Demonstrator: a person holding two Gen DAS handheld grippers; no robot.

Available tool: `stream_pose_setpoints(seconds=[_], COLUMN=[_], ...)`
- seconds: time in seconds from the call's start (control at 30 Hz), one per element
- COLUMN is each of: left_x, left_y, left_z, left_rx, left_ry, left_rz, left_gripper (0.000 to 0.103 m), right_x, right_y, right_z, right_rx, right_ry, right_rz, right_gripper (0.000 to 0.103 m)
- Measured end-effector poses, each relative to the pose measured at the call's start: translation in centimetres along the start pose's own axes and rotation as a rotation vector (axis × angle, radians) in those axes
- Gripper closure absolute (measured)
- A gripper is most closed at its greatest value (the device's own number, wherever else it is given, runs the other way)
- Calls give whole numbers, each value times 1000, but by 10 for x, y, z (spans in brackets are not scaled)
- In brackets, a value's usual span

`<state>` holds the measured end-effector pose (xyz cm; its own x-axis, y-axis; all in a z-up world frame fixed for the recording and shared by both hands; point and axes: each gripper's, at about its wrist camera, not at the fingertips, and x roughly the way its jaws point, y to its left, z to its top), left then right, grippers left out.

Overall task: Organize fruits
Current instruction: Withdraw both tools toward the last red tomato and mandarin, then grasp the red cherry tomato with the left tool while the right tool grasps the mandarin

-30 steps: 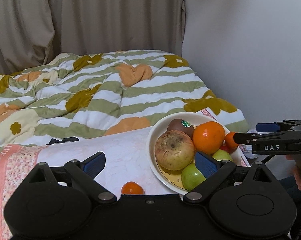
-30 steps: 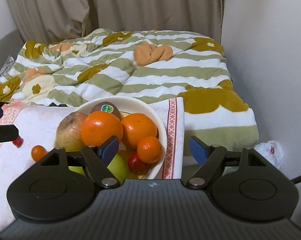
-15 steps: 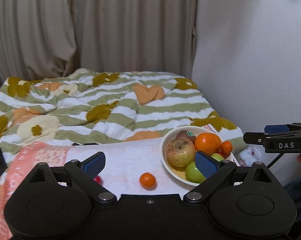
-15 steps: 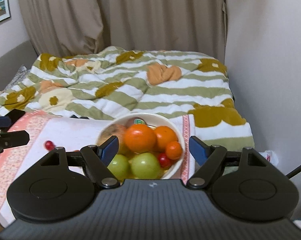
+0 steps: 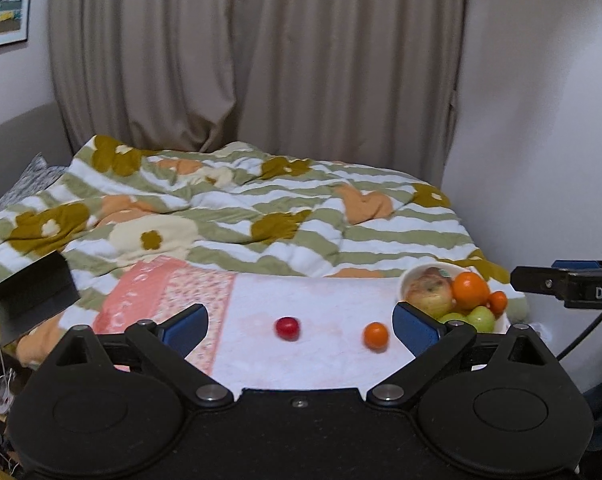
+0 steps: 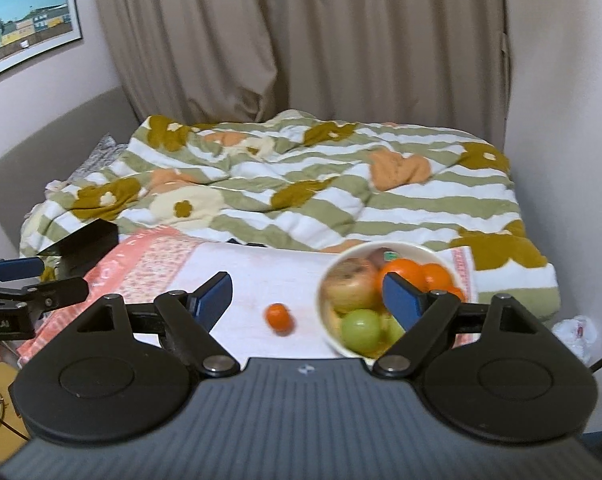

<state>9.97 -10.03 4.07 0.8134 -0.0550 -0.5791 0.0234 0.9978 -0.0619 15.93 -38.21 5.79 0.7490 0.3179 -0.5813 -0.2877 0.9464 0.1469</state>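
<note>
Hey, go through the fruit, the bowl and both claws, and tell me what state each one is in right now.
Bowl: upright on the towel, piled with fruit.
Small orange: loose on the towel, outside the bowl.
Red fruit: loose on the towel, outside the bowl.
Left claw: open, holding nothing.
Right claw: opening, nothing between its fingers.
Towel: spread flat.

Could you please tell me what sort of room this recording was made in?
Most likely a bedroom: a bed with a striped floral quilt, drawn curtains behind it, and a framed picture on the wall.
</note>
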Motion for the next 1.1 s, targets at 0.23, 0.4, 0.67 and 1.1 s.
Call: stream_pose_setpoints(seconds=[0.23, 0.4, 0.67, 1.1], left_x=[10, 35, 92, 200], left_y=[41, 65, 88, 71], left_z=[3, 2, 0, -9], left_rx=[14, 64, 170, 216], left_ry=[20, 61, 135, 252], left_rz=[-33, -75, -173, -306], left_gripper=[2, 2, 2, 4], right_x=[16, 37, 82, 166], right_y=[45, 63, 76, 62], right_z=[-11, -22, -43, -59], right_rx=[7, 73, 164, 263], right_ry=[29, 63, 110, 164], right_rz=[-42, -103, -212, -280], right_gripper=[2, 2, 1, 3])
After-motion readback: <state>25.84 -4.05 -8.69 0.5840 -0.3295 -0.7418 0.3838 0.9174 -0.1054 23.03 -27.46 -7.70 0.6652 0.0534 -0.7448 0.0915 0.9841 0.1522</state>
